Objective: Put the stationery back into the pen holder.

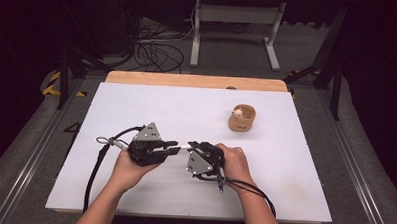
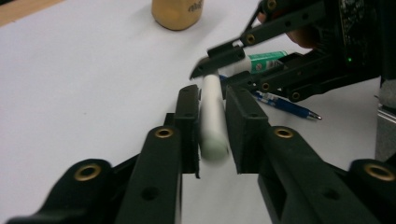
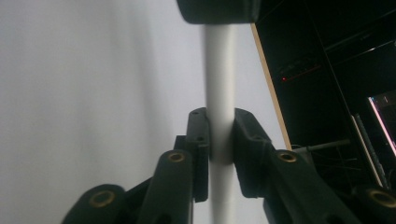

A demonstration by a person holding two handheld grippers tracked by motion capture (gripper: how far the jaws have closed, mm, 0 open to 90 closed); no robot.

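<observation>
A white marker [image 1: 184,147] is held level just above the white table sheet [image 1: 136,105], between my two grippers. My left gripper [image 1: 175,150] is shut on one end of it; in the left gripper view its jaws [image 2: 212,100] press the white barrel [image 2: 214,121] from both sides. My right gripper [image 1: 192,148] is shut on the other end, where the marker carries a green label [image 2: 266,59]. In the right gripper view the barrel [image 3: 219,70] runs straight up between that gripper's jaws [image 3: 219,121] to the left gripper [image 3: 217,11].
A tan cup [image 1: 242,118] with a small pale thing inside stands to the right of the sheet's middle, behind the grippers. A blue pen [image 2: 285,105] lies on the sheet under the right gripper. The wooden table edge [image 1: 197,81] runs along the back.
</observation>
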